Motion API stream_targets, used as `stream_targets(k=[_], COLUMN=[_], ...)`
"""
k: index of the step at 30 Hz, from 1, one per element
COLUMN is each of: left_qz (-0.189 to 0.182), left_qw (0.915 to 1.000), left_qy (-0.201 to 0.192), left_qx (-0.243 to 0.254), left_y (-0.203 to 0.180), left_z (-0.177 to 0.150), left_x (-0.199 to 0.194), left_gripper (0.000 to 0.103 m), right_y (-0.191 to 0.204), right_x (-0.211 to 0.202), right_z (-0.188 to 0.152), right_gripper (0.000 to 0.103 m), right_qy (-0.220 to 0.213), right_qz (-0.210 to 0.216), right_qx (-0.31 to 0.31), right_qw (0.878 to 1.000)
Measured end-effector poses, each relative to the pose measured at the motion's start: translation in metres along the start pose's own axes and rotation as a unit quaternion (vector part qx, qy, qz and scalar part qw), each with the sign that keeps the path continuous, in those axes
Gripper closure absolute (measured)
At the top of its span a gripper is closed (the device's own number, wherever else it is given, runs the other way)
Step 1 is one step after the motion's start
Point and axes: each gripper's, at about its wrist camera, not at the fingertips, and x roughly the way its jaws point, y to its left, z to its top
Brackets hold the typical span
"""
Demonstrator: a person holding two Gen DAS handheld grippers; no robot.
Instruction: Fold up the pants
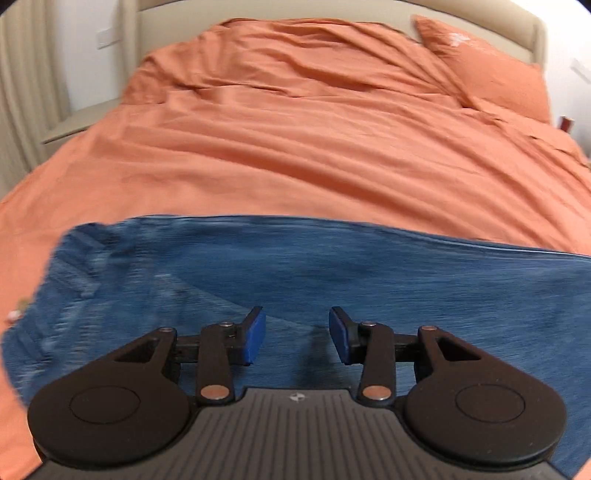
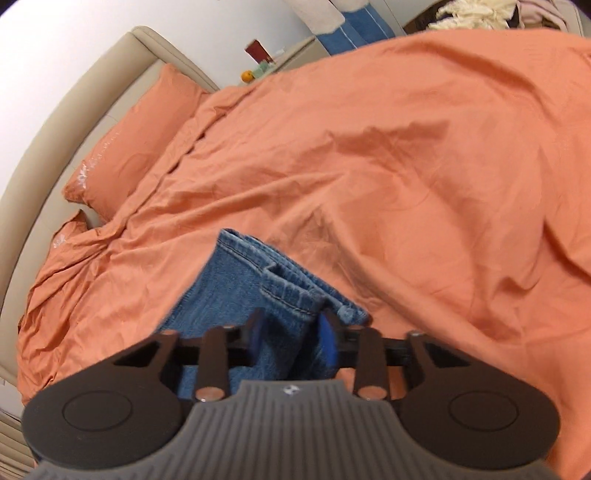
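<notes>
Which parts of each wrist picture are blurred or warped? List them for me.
Left wrist view: the jeans smear sideways with motion blur, the left tongs stay sharp, and the bed's headboard bows from fisheye distortion. Right wrist view: hem stitching is fairly crisp, the right tongs look slightly soft, corners vignette dark.

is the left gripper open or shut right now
Open. The left gripper hovers over the jeans, its blue pads apart with only denim showing between them.

Jeans (image 1: 332,280) motion-blurred — right end cut off
</notes>
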Motion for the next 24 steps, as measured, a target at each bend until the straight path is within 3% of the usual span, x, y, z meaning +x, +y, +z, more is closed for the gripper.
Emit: stream_targets(k=[2,8,12,16,17,19,20,24], left_qz=[-0.025,-0.092,-0.119,-0.139,-0.141,-0.148,-0.150,-0.156], left_qw=[0.9996,0.9939,0.9879,0.9818,0.9804,0.9770,0.9763,0.9756], left_qy=[-0.003,-0.004,0.022,0.037,0.038,0.039,0.039,0.042], left_qx=[0.009,0.059,0.096,0.124,0.132,0.148,0.152,0.149], left_y=[-0.016,-0.081,-0.124,-0.157,-0.163,-0.175,-0.179,-0.186], left_z=[0.002,0.008,0.006,0.002,0.001,-0.002,-0.003,-0.014], left_x=[0.001,0.004,0.016,0.023,0.023,0.021,0.020,0.015], left_gripper=[0.056,0.055,0.055,0.055,0.055,0.055,0.055,0.055], right_y=[0.003,0.034,0.014,-0.007,-0.011,-0.020,-0.024,-0.023], right_x=[-0.002,-0.049,-0.034,-0.016,-0.017,-0.026,-0.033,-0.058], right_z=[0.002,0.011,0.007,-0.001,-0.001,-0.001,-0.002,-0.023], right_gripper=[0.099,0.102,0.102,0.101,0.099,0.080,0.063,0.061], right_qy=[-0.004,-0.059,-0.030,-0.012,-0.011,-0.014,-0.014,0.001], right_qz=[-0.011,0.019,-0.014,-0.019,-0.015,-0.003,0.004,0.029], right_qx=[-0.009,-0.115,-0.123,-0.102,-0.091,-0.063,-0.053,-0.054], right_qw=[1.000,0.991,0.992,0.994,0.996,0.998,0.998,0.998])
